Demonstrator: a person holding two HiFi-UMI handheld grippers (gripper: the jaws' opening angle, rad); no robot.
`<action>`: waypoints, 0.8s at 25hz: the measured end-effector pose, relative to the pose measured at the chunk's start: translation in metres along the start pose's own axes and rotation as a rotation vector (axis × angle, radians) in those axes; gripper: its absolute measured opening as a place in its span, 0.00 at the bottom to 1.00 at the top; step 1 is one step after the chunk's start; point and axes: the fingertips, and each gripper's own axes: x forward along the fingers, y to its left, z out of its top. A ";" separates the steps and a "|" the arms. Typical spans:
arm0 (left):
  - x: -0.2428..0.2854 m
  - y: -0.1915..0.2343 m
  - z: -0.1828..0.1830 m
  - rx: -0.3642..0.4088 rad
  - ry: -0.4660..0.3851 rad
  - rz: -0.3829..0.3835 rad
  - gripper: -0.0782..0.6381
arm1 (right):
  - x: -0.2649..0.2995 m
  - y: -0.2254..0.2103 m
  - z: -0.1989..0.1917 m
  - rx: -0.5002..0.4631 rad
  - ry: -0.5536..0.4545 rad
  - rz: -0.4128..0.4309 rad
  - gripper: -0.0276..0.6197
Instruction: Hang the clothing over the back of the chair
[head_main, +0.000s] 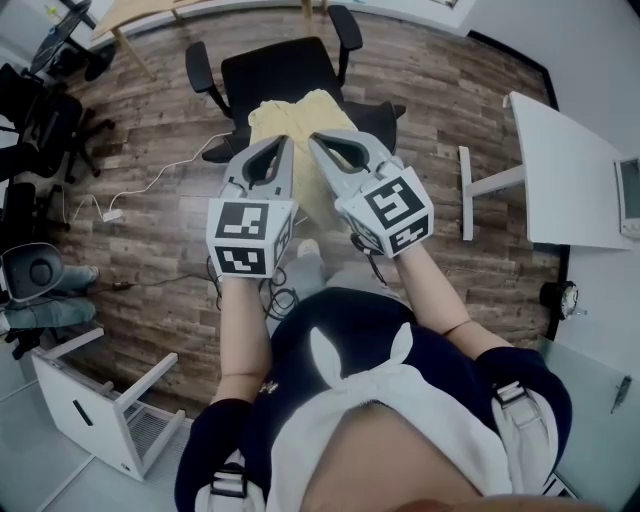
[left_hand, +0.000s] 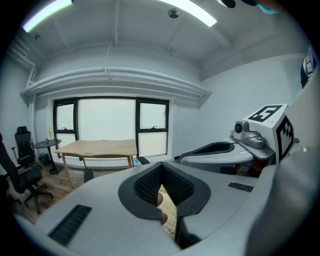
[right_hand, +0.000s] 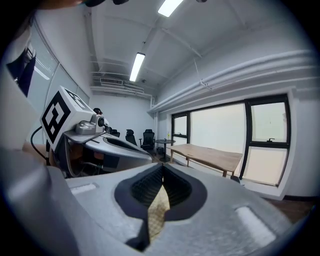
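Observation:
In the head view a black office chair (head_main: 278, 72) stands on the wooden floor just ahead of me. The yellow clothing (head_main: 290, 112) hangs at the chair's near edge, below both grippers. My left gripper (head_main: 287, 142) and right gripper (head_main: 316, 140) are held side by side, tips close together above the cloth. In the left gripper view the left gripper (left_hand: 161, 167) is shut, with yellow clothing (left_hand: 171, 212) pinched between its ridged pads. The right gripper (right_hand: 162, 169) is likewise shut on a fold of the yellow clothing (right_hand: 157, 212). The cloth hides the chair's near edge.
A white desk (head_main: 565, 170) stands at the right and a white cabinet (head_main: 95, 410) at the lower left. More black chairs (head_main: 40, 120) crowd the left side. A white cable (head_main: 150, 185) lies on the floor. A wooden table (left_hand: 97, 147) stands by the windows.

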 end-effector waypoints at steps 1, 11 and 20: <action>-0.002 -0.006 -0.001 0.002 -0.002 -0.005 0.12 | -0.004 0.003 0.000 -0.005 -0.008 0.005 0.04; -0.024 -0.044 -0.009 0.005 -0.017 0.000 0.12 | -0.037 0.024 -0.003 -0.046 -0.041 0.006 0.04; -0.042 -0.062 -0.018 -0.004 -0.026 -0.003 0.12 | -0.056 0.041 -0.007 -0.058 -0.056 -0.006 0.04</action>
